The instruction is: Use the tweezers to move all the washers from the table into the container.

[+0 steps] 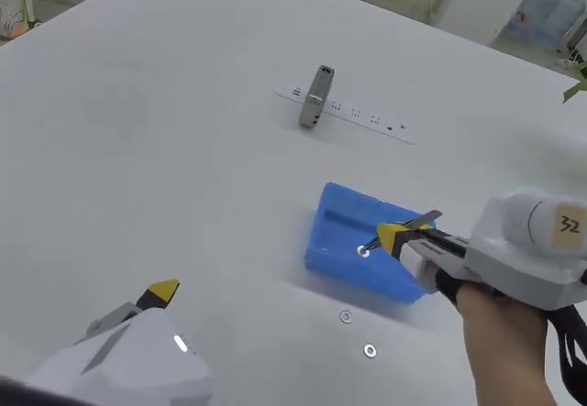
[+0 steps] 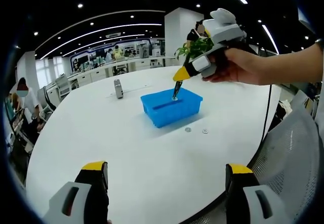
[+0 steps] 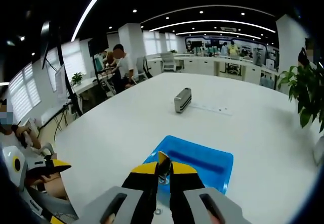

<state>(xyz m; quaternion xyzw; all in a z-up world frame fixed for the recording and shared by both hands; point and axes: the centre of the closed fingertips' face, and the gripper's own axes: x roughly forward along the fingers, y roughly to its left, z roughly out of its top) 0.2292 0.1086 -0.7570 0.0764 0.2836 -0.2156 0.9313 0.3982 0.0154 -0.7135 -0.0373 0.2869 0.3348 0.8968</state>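
Observation:
The blue container (image 1: 341, 212) sits on the white table (image 1: 183, 168). My right gripper (image 1: 396, 235) is shut on the tweezers (image 1: 374, 244), whose tips reach down into the container with a small shiny washer (image 1: 364, 252) at them. Two more washers (image 1: 345, 316) (image 1: 370, 351) lie on the table just in front of the container. In the left gripper view the container (image 2: 171, 108), the tweezers (image 2: 176, 90) and both table washers (image 2: 188, 130) (image 2: 205, 131) are ahead. My left gripper (image 2: 164, 172) stands open, away from them, near the table's front edge (image 1: 163, 292).
A grey block (image 1: 316, 96) lies across a white power strip (image 1: 353, 111) at the far middle of the table. A potted plant (image 3: 304, 95) stands at the right. A chair (image 2: 296, 168) is beside the table edge. People stand at benches in the room behind.

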